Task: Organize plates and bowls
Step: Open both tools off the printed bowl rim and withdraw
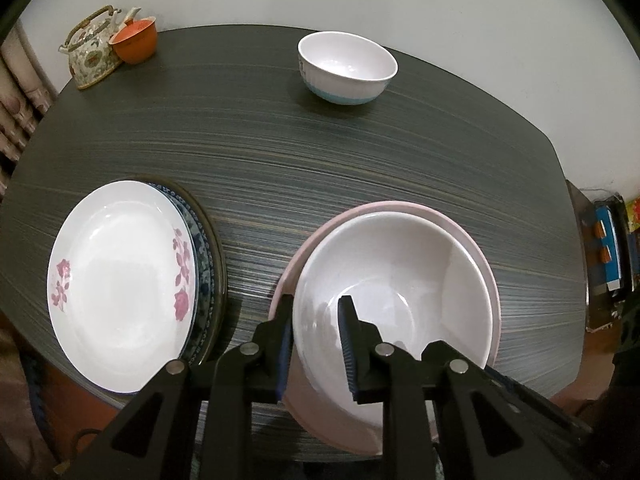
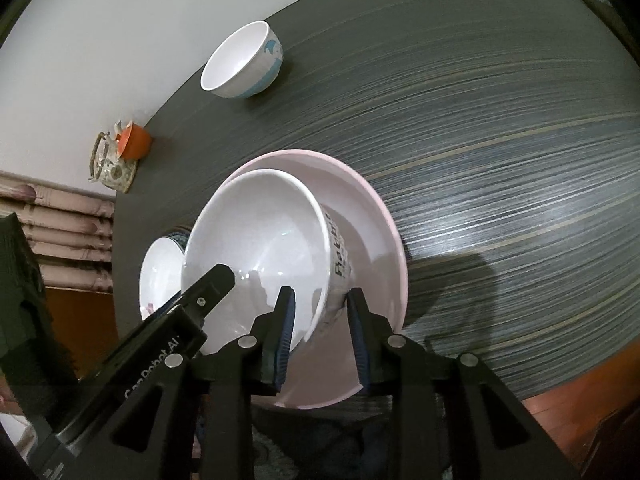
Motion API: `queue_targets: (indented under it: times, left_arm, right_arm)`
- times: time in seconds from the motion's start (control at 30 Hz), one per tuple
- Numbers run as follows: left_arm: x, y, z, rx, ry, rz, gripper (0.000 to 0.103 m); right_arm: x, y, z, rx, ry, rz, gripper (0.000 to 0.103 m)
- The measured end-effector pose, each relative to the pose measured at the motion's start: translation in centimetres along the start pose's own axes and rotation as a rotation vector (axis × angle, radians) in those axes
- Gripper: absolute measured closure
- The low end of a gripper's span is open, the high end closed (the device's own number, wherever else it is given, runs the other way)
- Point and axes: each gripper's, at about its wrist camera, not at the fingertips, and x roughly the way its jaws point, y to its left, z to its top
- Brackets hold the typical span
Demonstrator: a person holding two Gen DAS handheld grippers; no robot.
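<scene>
Currently both grippers straddle the rim of the white bowl point(image 1: 394, 280), nested in the pink bowl point(image 1: 490, 280) at the tabletop's near edge: left gripper point(image 1: 316, 344) and right gripper point(image 2: 320, 336), jaws parted, not clamped. Withdraw each gripper straight off the rim without tipping the bowl. Then fetch the small bowl point(image 1: 347, 67) near the far edge.

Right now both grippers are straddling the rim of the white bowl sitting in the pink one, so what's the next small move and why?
Probably open both and back away. The white bowl already sits inside the pink bowl, so nesting looks done. The left gripper and right gripper each have jaws on either side of its rim. The blue-banded bowl still stands alone.
</scene>
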Motion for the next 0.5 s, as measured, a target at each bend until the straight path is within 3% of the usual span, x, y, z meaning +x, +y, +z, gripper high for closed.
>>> queue_targets:
  times: [0.5]
  left_arm:
    - [-0.33,0.44,0.30,-0.001,0.017,-0.027,0.081]
  right_arm:
    - [-0.42,0.19,-0.28,-0.029,-0.010,-0.012,0.073]
